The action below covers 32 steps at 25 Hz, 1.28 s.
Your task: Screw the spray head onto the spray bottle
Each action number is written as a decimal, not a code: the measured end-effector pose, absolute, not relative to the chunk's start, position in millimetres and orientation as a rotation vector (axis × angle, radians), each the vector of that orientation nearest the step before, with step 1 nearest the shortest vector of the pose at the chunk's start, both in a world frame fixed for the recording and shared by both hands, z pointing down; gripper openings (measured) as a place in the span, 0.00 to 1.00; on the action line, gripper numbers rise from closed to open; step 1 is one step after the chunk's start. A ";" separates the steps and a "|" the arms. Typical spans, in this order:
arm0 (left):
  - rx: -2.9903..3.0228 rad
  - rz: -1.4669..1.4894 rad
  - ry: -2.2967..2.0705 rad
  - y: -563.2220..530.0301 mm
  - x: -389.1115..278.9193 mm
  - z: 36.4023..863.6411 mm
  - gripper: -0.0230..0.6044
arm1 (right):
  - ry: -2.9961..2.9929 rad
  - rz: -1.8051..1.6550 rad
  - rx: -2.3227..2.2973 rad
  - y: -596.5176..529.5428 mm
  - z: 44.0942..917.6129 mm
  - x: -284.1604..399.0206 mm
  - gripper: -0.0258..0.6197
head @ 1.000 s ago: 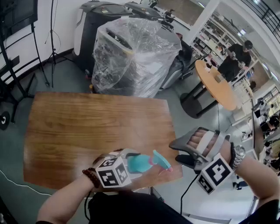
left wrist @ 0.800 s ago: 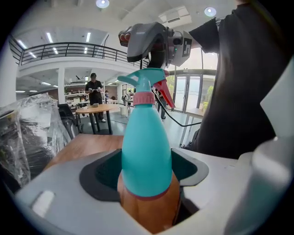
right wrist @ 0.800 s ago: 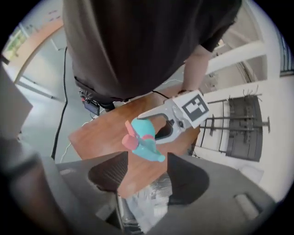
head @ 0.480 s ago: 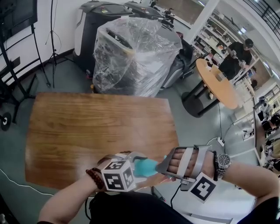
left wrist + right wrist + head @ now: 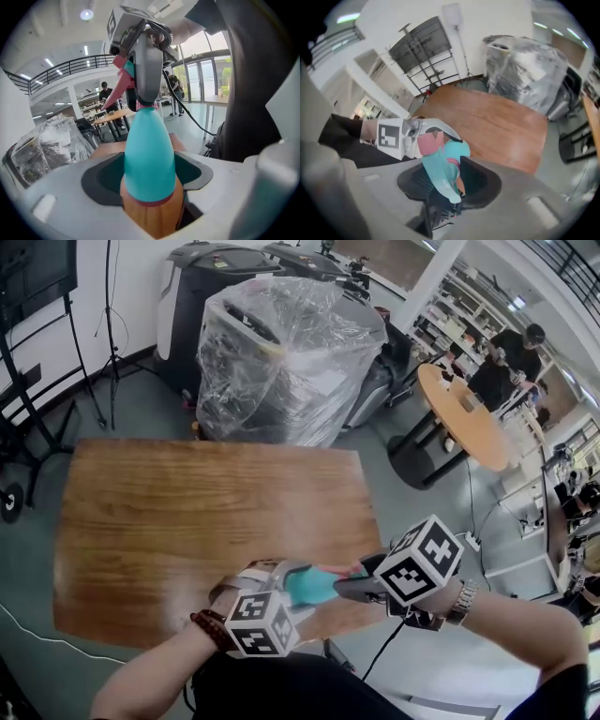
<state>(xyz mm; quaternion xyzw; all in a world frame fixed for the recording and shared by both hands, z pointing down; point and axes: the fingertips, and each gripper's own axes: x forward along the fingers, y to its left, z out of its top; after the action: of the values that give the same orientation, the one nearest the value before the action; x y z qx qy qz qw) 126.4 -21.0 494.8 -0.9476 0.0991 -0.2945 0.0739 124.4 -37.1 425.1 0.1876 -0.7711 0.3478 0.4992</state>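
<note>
Two grippers brought together low in the head view, just over the near edge of the wooden table (image 5: 187,521). At the person's left, the left gripper (image 5: 292,579), clamped on the teal spray bottle (image 5: 311,591), with jaws standing rather wide because of the broad body between them. In the left gripper view, plainly to be seen: the lower, broad part of the bottle squeezed by both dark pads (image 5: 103,183), one on each side, with the base and its pink ring nearest to the camera and the narrow neck pointing away and upward.

At the person's right, the right gripper (image 5: 349,587), reaching in from the right side and meeting the bottle at its top. Closed on the spray head (image 5: 440,161), with jaws just now drawn further together around it. In the right gripper view, lodged between the two dark pads: the teal trigger hanging toward the camera and the pink parts just behind it.

Seated at the neck of the bottle, the spray head, with a pink collar right at the joint; impossible to tell how far screwed on. In the head view, lying crosswise between both grippers, base toward the left one, head end toward the right one.
</note>
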 end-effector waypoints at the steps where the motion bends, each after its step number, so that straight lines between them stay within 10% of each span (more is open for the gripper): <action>1: -2.854 -0.877 0.309 -21.6 127.3 494.6 0.61 | -1.874 0.880 0.479 -39.3 424.4 124.8 0.23; 7: -2.954 -0.779 0.422 -33.4 127.1 500.6 0.61 | -2.013 0.686 0.513 -58.8 400.6 123.9 0.42; 32: -3.002 -0.738 1.219 -171.4 77.2 618.4 0.62 | -2.145 0.360 0.714 -66.5 436.6 158.1 0.36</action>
<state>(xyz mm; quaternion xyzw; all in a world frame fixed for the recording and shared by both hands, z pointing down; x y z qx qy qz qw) 77.2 -171.4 618.4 -0.8997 0.3653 -0.2213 -0.0906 158.1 -66.5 436.6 0.2839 -0.8533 0.1431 0.4134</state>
